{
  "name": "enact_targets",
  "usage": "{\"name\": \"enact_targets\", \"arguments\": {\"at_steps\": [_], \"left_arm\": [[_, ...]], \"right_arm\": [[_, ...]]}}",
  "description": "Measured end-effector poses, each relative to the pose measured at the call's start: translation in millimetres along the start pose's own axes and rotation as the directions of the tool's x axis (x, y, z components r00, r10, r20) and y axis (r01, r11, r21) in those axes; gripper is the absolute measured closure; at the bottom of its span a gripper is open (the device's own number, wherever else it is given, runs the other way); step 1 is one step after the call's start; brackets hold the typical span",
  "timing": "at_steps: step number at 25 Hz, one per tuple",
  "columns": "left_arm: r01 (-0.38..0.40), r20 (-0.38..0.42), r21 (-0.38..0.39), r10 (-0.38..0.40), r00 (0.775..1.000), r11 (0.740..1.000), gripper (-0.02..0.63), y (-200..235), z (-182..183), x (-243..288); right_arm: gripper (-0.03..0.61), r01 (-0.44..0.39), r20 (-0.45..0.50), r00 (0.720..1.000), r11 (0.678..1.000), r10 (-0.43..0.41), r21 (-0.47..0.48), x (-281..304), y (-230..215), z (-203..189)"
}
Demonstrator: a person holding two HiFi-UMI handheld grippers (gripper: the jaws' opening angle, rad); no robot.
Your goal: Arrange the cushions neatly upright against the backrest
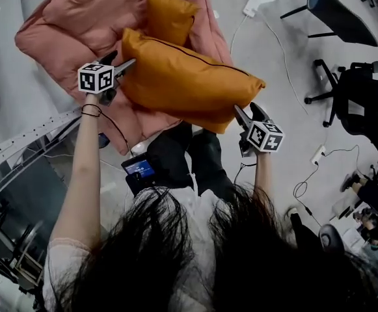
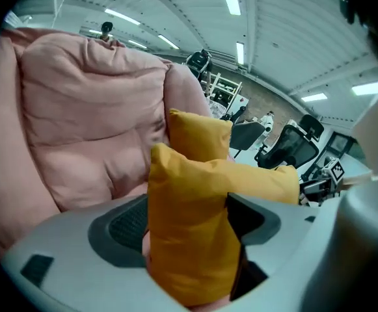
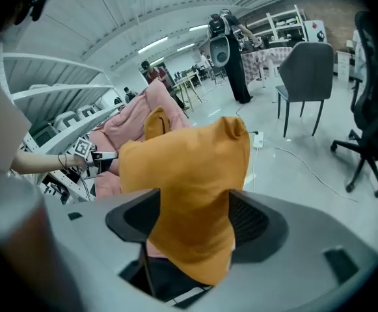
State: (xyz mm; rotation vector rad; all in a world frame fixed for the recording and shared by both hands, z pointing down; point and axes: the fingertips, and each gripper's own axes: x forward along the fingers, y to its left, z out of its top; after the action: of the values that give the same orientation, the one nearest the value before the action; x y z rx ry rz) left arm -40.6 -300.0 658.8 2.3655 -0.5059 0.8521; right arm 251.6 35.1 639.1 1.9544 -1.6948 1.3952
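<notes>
The left gripper [image 1: 122, 61] and right gripper [image 1: 247, 110] are gaping wide, each loosely straddling an end of the front orange cushion [image 1: 182, 80]. A rear orange cushion [image 1: 169, 15] is sitting behind it on the pink seat [image 1: 65, 38].

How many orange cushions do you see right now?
2. One orange fabric cushion sits crosswise at the front of the pink padded chair; the second orange cushion stands behind it against the backrest. More may be hidden beneath.

No readable text, label, brand, number or sign shows on anything in these views.
</notes>
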Motion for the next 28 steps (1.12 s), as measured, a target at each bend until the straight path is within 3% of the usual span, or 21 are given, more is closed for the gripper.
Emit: {"name": "enact_targets", "arguments": {"at_steps": [4, 10, 15, 19, 28], "left_arm": [[0.098, -0.018, -0.026, -0.099, 0.995, 0.995, 0.235, -1, 0, 16], [0.177, -0.036, -0.049, -0.179, 0.983, 0.983, 0.23, -3, 1, 32], [0.126, -0.059, -0.032, -0.128, 0.99, 0.991, 0.239, -3, 0, 42], [0.086, -0.054, -0.005, -0.086, 0.995, 0.996, 0.344, -12, -3, 32], [-0.02, 0.017, 0.065, 0.019, 1.0, 0.998, 0.433, -56, -12, -16]], "right_arm": [[0.272, -0.039, -0.041, 0.998, 0.999, 0.04, 0.006, 12, -4, -4], [0.274, -0.052, -0.062, 0.997, 0.998, 0.05, -0.03, 29, -6, 1], [0.352, -0.023, -0.05, 0.999, 0.999, 0.021, -0.033, 33, -2, -1], [0.399, -0.006, -0.051, 0.999, 0.999, 0.004, -0.038, 30, 2, -4], [0.481, -0.029, -0.082, 0.996, 0.998, 0.025, -0.047, -7, 8, -22]]}}
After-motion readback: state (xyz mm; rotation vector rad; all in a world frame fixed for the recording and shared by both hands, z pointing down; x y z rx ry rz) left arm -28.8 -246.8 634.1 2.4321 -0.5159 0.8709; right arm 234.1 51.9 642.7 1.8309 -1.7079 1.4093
